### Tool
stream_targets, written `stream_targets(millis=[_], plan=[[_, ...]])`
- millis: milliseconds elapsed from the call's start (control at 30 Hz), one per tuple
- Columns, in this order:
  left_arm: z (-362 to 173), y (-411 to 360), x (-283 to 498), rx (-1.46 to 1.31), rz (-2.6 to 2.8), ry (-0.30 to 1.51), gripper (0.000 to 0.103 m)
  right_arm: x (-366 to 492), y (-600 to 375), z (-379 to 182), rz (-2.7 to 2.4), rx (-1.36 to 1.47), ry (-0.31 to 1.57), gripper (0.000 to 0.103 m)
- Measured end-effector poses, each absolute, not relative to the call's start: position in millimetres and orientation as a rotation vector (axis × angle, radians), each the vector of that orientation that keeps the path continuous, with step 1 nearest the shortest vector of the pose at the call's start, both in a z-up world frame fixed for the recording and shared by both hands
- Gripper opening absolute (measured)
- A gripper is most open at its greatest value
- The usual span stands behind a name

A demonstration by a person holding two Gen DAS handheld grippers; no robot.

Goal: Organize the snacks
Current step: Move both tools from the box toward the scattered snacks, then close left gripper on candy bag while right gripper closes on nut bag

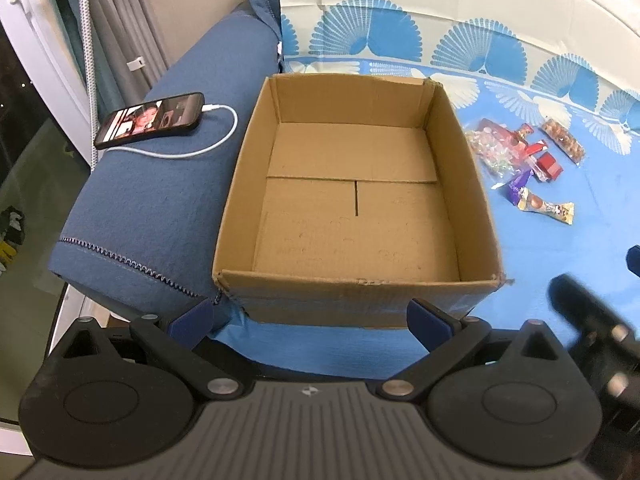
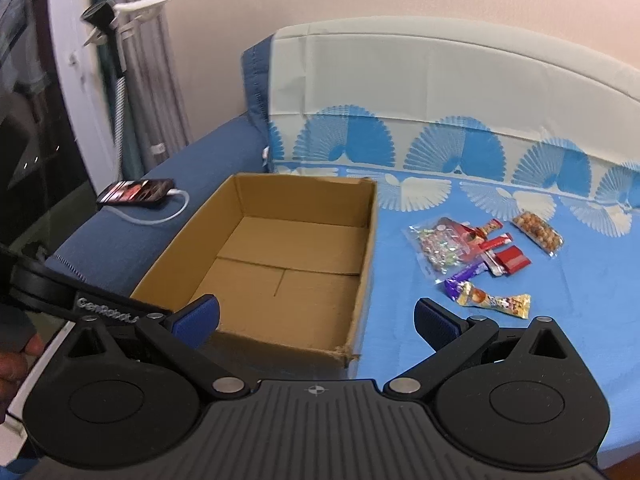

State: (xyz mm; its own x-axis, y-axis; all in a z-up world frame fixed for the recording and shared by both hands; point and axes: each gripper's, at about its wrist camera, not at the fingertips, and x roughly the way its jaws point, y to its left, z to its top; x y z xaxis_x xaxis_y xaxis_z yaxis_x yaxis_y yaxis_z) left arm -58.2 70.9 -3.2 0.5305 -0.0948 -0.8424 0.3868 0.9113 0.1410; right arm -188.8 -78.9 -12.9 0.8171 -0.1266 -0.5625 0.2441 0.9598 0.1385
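Both tongs stand wide open and hold nothing. The left tongs (image 1: pixel 312 318) hang just before the near wall of the box (image 1: pixel 356 288), their blue pads level with its lower edge. The right tongs (image 2: pixel 316 320) sit over the box's near right corner, one pad above the box floor, the other above the sheet (image 2: pixel 400 320).

The box is brown cardboard, open-topped, with nothing inside; only its folded bottom flaps show. It rests on a sofa covered by the blue sheet with a fan pattern, and its left side lies against the blue armrest (image 1: pixel 160 208).

The snacks (image 2: pixel 480 256) lie in a small heap on the sheet, to the right of the box and apart from it: a clear bag of wrapped sweets (image 2: pixel 434 248), a clear pack of brown nuts (image 2: pixel 538 234), red wrappers (image 2: pixel 514 260), a purple wrapper (image 2: pixel 460 278) and a gold wrapper (image 2: pixel 496 302). Their print is too small to read.

On the armrest lies a phone (image 1: pixel 150 120), its screen lit, with a white cable (image 1: pixel 216 136) plugged in.

In the right wrist view the left device's arm shows the raised word "GenRobot" (image 2: pixel 106 306), its last letters hidden.
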Motion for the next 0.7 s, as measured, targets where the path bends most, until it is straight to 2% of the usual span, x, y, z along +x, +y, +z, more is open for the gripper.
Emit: stream_targets(millis=[200, 467, 700], plan=[[1, 51, -54, 0.361, -0.285, 0.972, 0.103, -197, -127, -28, -0.309, 0.353, 0.57, 0.103], [-4, 20, -35, 0.353, -0.27, 1.047, 0.103, -204, -214, -90, -0.52, 0.677, 0.629, 0.103], [1, -35, -19, 0.384, -0.324, 1.041, 0.103, -208, -267, -122, -0.615, 0.77, 0.617, 0.103]])
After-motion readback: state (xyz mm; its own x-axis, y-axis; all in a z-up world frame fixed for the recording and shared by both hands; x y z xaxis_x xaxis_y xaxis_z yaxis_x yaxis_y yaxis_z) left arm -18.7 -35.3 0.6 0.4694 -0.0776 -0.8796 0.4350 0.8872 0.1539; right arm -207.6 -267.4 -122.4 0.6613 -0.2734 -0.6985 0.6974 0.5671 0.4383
